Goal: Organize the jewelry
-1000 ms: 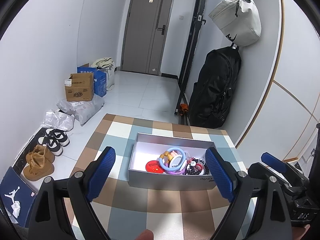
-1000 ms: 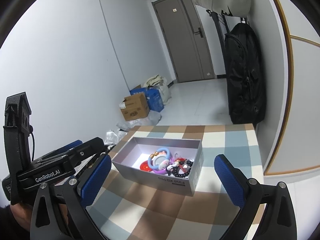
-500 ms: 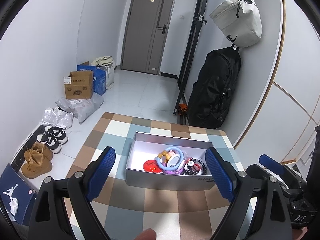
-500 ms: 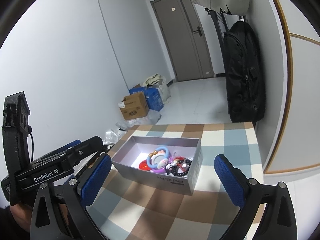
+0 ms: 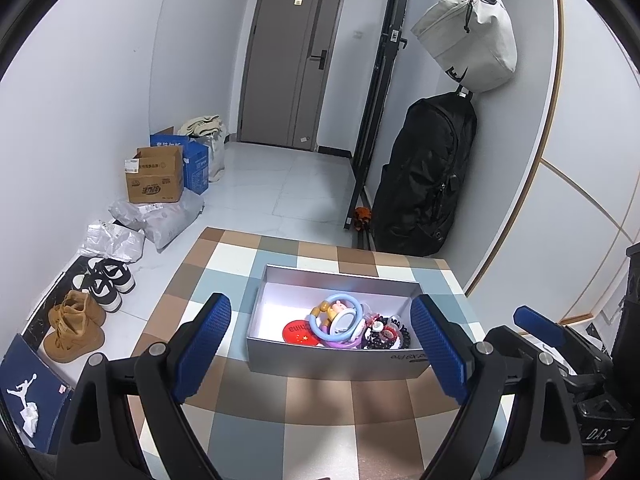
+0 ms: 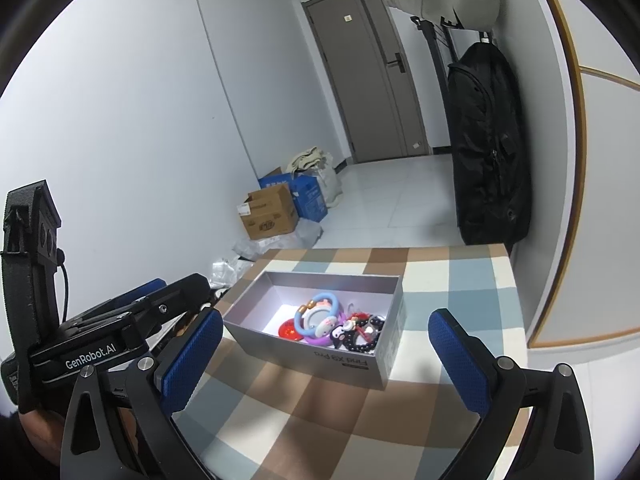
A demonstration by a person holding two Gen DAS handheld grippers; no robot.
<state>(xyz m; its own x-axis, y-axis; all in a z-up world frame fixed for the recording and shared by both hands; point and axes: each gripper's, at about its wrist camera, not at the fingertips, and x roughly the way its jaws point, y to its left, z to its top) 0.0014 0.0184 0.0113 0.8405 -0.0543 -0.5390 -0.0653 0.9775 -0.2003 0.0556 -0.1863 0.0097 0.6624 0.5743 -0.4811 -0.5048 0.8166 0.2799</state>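
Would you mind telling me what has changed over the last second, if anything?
Nothing was grasped or released. Both views shifted only slightly. The left gripper and right gripper stay open and empty before the grey box, its jewelry untouched.

I'm facing a grey double-panel door w/ dark lever handle at the far end of a plain white-walled hallway. Glossy white tile floor. Left wall: open brown cardboard box, blue carton behind it, crumpled grey plastic bags, black-and-white sneakers, tan suede boots. Right: tall black backpack leaning vs wall, off-white fabric bag hung above. Below me, table w/ brown-blue-white checked cloth.
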